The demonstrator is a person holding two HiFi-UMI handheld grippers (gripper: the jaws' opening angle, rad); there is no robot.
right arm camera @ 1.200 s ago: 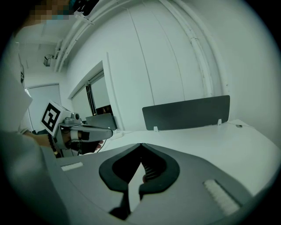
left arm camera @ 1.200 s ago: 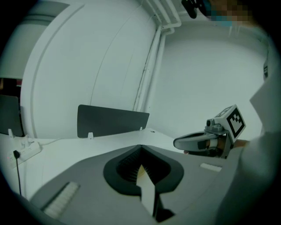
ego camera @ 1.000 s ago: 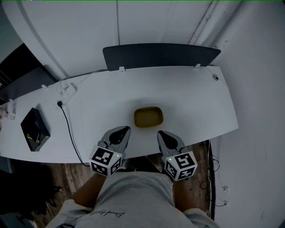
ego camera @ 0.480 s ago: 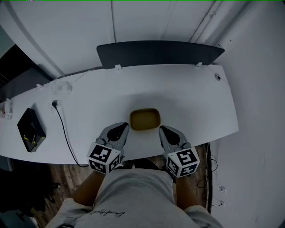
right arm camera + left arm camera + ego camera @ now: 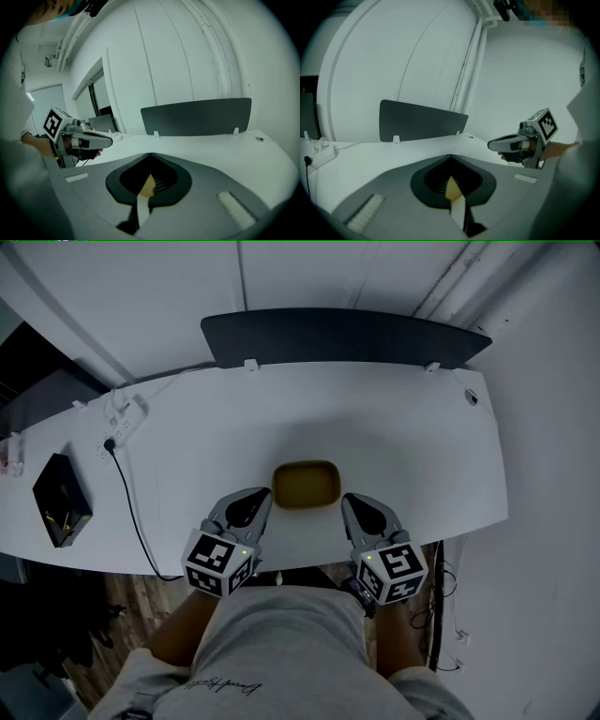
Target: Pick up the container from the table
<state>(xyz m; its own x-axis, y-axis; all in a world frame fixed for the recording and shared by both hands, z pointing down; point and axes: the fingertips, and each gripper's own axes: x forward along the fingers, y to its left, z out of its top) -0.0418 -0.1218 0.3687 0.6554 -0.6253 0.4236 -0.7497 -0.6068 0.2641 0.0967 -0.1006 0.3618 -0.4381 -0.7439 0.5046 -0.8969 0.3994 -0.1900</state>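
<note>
Flanking the yellow container [image 5: 305, 484] near the table's [image 5: 403, 427] front edge: left gripper [image 5: 259, 497] and right gripper [image 5: 352, 502], jaws closed on nothing, seemingly set to squeeze it between them.

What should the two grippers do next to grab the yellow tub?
Probably open the jaws first: the left gripper and right gripper flank the yellow container on the table, but both are shut, so neither can take hold of its rim.
</note>
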